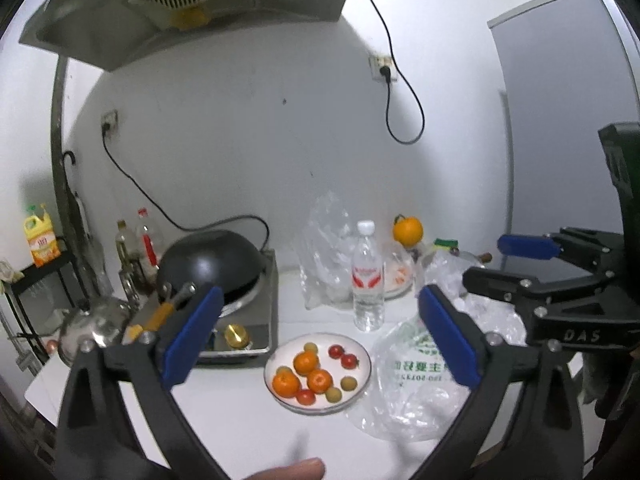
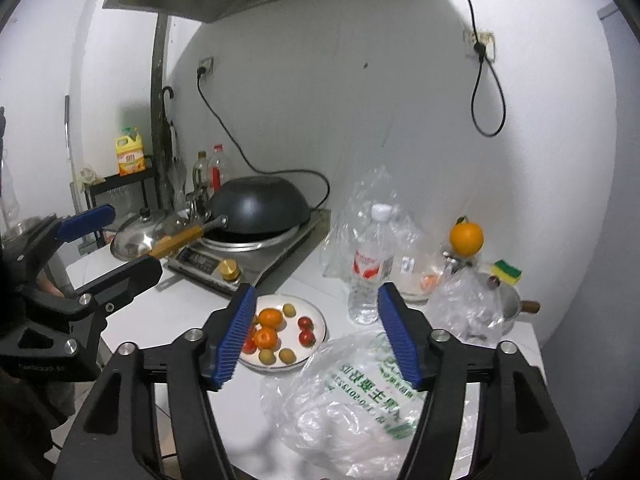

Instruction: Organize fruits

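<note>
A white plate on the white counter holds small oranges, cherry tomatoes and green-yellow fruits. It also shows in the right wrist view. A clear plastic bag with green print lies right of the plate, also in the right wrist view. A larger orange sits at the back right. My left gripper is open and empty, held above the plate. My right gripper is open and empty, held above the plate's right edge and the bag.
A water bottle stands behind the plate. A black wok sits on an induction cooker at left, with a steel lid beside it. Crumpled clear bags, a small pot and a sponge are at back right.
</note>
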